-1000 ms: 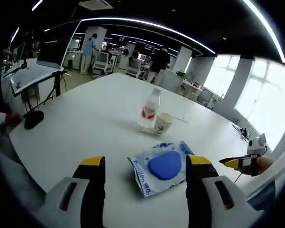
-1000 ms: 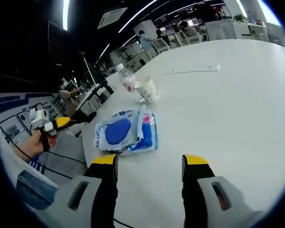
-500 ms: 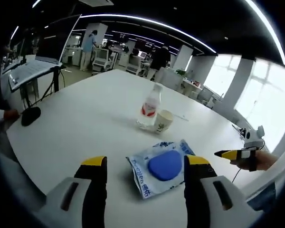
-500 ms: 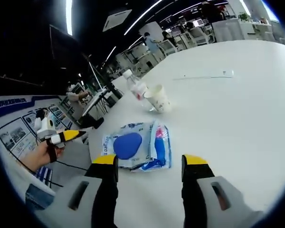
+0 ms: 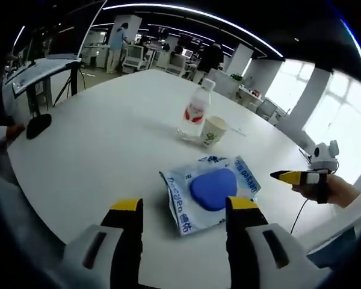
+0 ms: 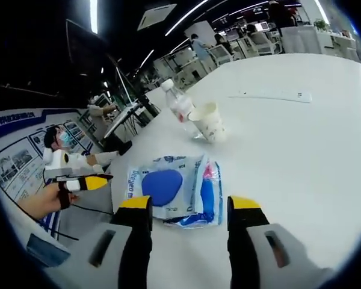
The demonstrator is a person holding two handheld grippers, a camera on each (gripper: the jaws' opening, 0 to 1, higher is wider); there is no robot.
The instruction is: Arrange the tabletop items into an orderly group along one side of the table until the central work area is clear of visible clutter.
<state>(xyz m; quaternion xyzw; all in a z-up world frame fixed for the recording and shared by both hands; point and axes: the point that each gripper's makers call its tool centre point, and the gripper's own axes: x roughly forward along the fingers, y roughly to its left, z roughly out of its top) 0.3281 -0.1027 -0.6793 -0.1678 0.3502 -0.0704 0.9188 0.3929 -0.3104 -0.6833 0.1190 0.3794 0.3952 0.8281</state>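
Big white desk (image 5: 96, 150), open-plan office behind with people standing far off. Left tool (image 5: 184, 212) hovers low over the near desk edge, jaws apart, nothing between them; the wipes pack (image 5: 209, 194) lies flat on the desk just ahead, its near end about between the yellow tips, no contact visible. Pack is white-blue with a big blue oval flap on top. Further back, near the desk middle, a clear water bottle (image 5: 194, 113) with red label stands upright, paper cup (image 5: 213, 131) right beside it, looks touching or nearly so. Thin white strip (image 6: 271, 94) lies flat well beyond the cup. Black mouse-like object (image 5: 38, 125) sits at the far left desk edge. Right tool (image 6: 188, 209) also held spread and empty, pointing at the same pack (image 6: 174, 191) from the other side, tips just short of it. In the left gripper view the right tool (image 5: 292, 177) shows at the right, gripped by a hand (image 5: 331, 189). In the right gripper view the left tool (image 6: 87, 182) shows at the left, off the desk edge.
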